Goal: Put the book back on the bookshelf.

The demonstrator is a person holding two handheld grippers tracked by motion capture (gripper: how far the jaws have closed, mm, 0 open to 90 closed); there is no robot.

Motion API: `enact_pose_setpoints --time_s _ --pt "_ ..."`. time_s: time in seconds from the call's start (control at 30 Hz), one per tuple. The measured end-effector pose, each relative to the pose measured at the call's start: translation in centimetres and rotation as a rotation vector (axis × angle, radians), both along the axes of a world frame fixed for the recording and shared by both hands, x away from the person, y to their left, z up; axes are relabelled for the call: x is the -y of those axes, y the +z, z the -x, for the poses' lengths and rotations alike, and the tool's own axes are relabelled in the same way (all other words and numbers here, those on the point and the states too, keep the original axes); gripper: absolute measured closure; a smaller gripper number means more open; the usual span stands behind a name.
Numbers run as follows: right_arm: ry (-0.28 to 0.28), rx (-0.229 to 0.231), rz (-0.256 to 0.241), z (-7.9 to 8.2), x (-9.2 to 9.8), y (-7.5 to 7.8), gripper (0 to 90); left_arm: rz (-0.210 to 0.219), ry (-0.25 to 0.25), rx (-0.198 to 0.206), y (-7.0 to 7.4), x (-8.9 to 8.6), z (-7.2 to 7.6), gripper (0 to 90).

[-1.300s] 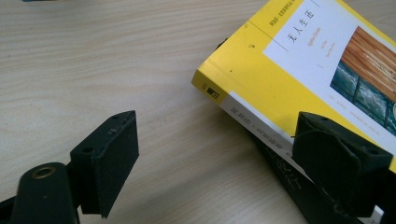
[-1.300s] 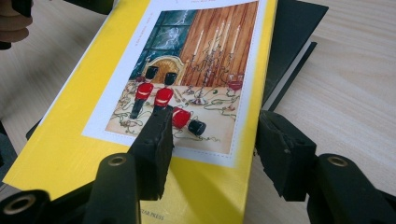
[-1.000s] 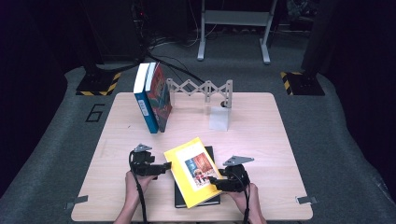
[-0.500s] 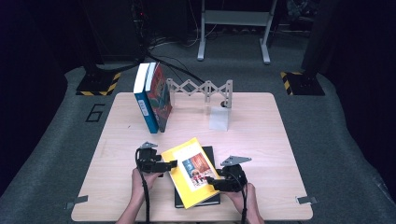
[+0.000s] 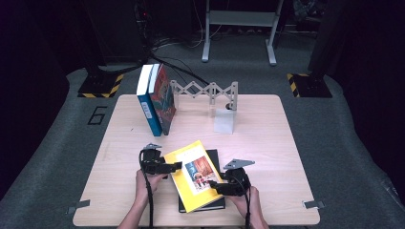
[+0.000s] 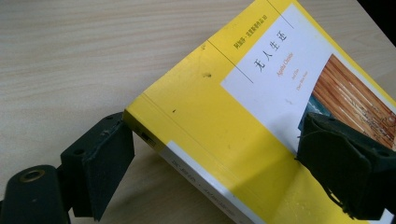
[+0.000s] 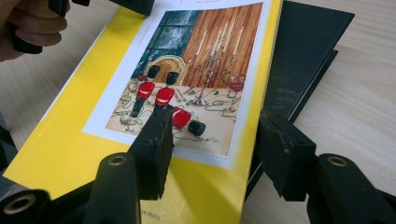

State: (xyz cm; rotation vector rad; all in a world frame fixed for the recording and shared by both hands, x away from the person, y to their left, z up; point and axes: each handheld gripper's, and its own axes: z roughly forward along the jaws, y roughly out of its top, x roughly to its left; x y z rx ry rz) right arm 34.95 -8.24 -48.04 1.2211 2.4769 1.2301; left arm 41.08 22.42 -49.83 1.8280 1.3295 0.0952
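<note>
The yellow paperback (image 5: 195,175) lies near the front edge of the table (image 5: 267,143), about midway along it, skewed and resting on a flat black book (image 5: 217,202) whose matte cover shows past its right and front edges. Its cover is glossy yellow with a white panel, Chinese title characters and a painted scene of candles and red-coated toy soldiers; the spine carries a white band.

The left gripper (image 5: 162,167) straddles the book's upper-left corner. In the left gripper view the yellow paperback (image 6: 243,121) passes between the two black jaws: one jaw sits at the spine edge, the other lies over the cover's picture. The jaws stand wide; whether the pads actually press the book cannot be told.

The right gripper (image 5: 224,186) is at the book's right edge. In the right gripper view one jaw rests on the yellow paperback (image 7: 93,140) at the lower part of the picture, the other stands just outside the edge over the black book (image 7: 303,56), with a gap between that jaw and the yellow edge, so this gripper stands open. The left hand (image 7: 28,28) shows at the far corner.

Toward the back left of the pale wood-grain table, two upright books (image 5: 155,100) lean together, one with a blue spine. Beside them runs a grey scissor-lattice bookend rack (image 5: 203,90) with a white end plate (image 5: 224,120).
</note>
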Motion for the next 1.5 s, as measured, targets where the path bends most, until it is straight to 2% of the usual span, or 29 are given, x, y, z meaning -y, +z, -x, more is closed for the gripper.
enact_pose_setpoints --time_s 0.1,0.13,0.17,0.2,0.23,0.3,0.37,0.43,0.5,0.53,0.63,0.8,1.0,1.07,1.1,1.13,1.23,1.37,1.5 --pt "0.007 0.005 0.001 -0.1 -0.1 0.0 46.3 0.012 -0.001 0.002 -0.1 -0.3 -0.1 13.2" --pt "0.005 -0.003 -0.008 -0.2 -0.1 -0.1 46.6 0.040 -0.010 -0.016 -0.3 -0.5 -0.2 13.5" --pt "0.005 -0.003 -0.008 -0.2 -0.1 -0.1 46.6 0.040 -0.010 -0.016 -0.3 -0.5 -0.2 14.5" --pt "0.018 -0.002 -0.015 -0.5 -0.2 -0.1 47.5 0.109 -0.028 -0.057 -1.0 -0.5 -0.4 14.3" --pt "0.020 -0.003 -0.018 -0.6 -0.3 -0.2 47.6 0.113 -0.017 -0.055 -1.0 -0.4 -0.3 13.9" --pt "0.020 -0.006 -0.004 -0.6 -0.6 0.0 47.6 0.095 -0.008 -0.045 -0.6 -0.5 -0.1 15.2" --pt "0.021 -0.003 0.003 -0.7 -0.9 0.0 47.6 0.054 -0.009 -0.006 -0.1 -0.5 0.0 15.8" --pt "0.023 -0.004 0.011 -0.7 -1.2 0.1 47.7 0.024 -0.011 0.016 0.5 -0.5 0.3 16.6" --pt "0.022 -0.006 0.016 -0.7 -1.5 0.2 47.8 -0.001 -0.009 0.043 1.2 -0.4 0.5 17.9" --pt "0.027 0.008 0.022 -0.8 -1.6 0.1 47.9 -0.016 -0.009 0.056 1.6 -0.4 0.6 18.8" --pt "0.023 -0.001 0.025 -0.8 -1.8 0.2 47.9 -0.051 -0.011 0.088 2.6 -0.2 0.7 20.0" --pt "0.027 -0.005 0.032 -1.0 -2.2 0.3 47.9 -0.063 -0.013 0.125 4.0 0.1 0.9 22.1" --pt "0.025 -0.004 0.032 -1.2 -2.3 0.3 47.9 -0.090 -0.015 0.146 5.4 0.7 1.0 24.8" --pt "0.035 0.000 0.033 -1.3 -2.2 0.3 47.8 -0.112 -0.022 0.150 5.8 0.9 0.9 26.6" --pt "0.035 -0.002 0.033 -1.3 -2.3 0.3 47.8 -0.133 -0.024 0.166 6.0 0.9 0.9 27.4" --pt "0.035 -0.002 0.033 -1.3 -2.3 0.3 47.8 -0.133 -0.024 0.166 6.0 0.9 0.9 28.8" --pt "0.037 0.004 0.038 -1.4 -2.4 0.3 47.8 -0.170 -0.030 0.172 6.9 1.1 0.8 33.6" --pt "0.040 0.011 0.039 -1.5 -2.5 0.3 47.7 -0.178 -0.035 0.170 7.1 1.2 0.6 37.3" --pt "0.035 0.011 0.036 -1.4 -2.5 0.3 47.6 -0.168 -0.055 0.154 7.4 1.1 0.4 41.8"
